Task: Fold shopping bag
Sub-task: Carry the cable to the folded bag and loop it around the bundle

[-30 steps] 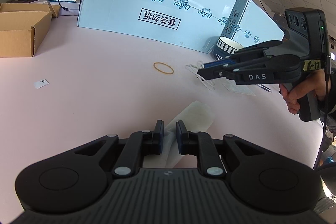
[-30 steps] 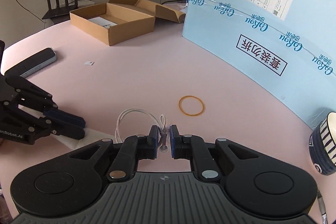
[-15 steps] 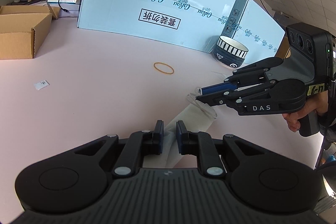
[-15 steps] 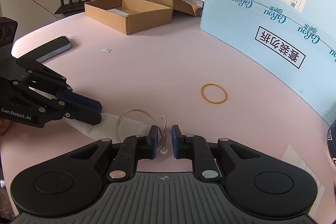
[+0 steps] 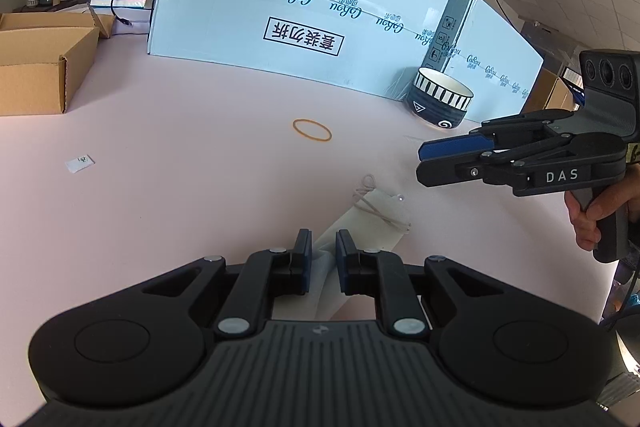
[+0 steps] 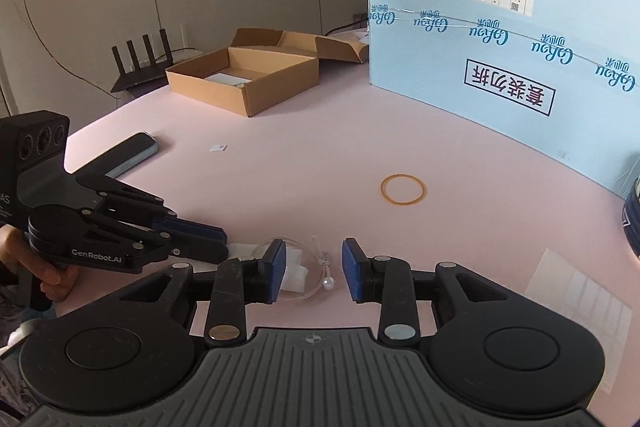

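left tool pinching bag | right tool spread above it

Both grippers were matte black plastic with blue pads on their fingertips. The left gripper carried white "GenRobot.AI" lettering, silver screws at its linkage joints and three round lenses on its boxy head. The right gripper bore white "DAS" lettering and a yellowish label. A bare-skinned right hand wrapped its dark grip. Each near housing was ribbed, flanked by round discs.
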Motion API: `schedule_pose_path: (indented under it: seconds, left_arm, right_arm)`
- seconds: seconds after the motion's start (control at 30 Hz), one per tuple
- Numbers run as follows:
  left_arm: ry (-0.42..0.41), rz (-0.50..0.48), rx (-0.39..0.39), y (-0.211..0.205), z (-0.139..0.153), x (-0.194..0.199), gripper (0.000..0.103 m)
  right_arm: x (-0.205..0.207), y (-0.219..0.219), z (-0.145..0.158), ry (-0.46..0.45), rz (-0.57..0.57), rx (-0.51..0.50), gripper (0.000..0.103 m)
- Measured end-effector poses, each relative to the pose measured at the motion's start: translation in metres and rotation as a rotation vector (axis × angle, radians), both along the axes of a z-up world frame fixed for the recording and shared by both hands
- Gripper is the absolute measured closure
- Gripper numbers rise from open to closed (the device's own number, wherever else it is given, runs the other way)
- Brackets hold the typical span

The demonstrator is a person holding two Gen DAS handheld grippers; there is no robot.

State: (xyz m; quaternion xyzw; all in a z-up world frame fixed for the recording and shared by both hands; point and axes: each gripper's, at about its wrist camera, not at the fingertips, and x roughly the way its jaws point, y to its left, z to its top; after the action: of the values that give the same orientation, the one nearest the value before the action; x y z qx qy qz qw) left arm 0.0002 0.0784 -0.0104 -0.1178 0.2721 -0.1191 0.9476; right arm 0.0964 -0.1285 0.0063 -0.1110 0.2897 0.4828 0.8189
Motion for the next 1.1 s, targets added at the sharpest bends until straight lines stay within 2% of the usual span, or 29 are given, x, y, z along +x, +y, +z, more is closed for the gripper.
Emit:
schedule_pose_path:
  seconds: [0.3,0.8,1.1]
  left_arm:
    - [-0.002,0.001,0.006,-0.002,0.0,-0.001,0.091]
    - [0.001,0.001,-0.01,0.001,-0.001,0.001,0.091]
    - [-0.001,0.003,-0.002,-0.001,0.0,0.001,0.091]
  right_arm:
    - [0.015,0.009,-0.022,0.097,-0.02,0.034,0.076]
    - [0.01,0.016,-0.034,0.085,0.002,0.021,0.076]
    - [0.001,0.015,-0.038,0.03,-0.01,0.022,0.076]
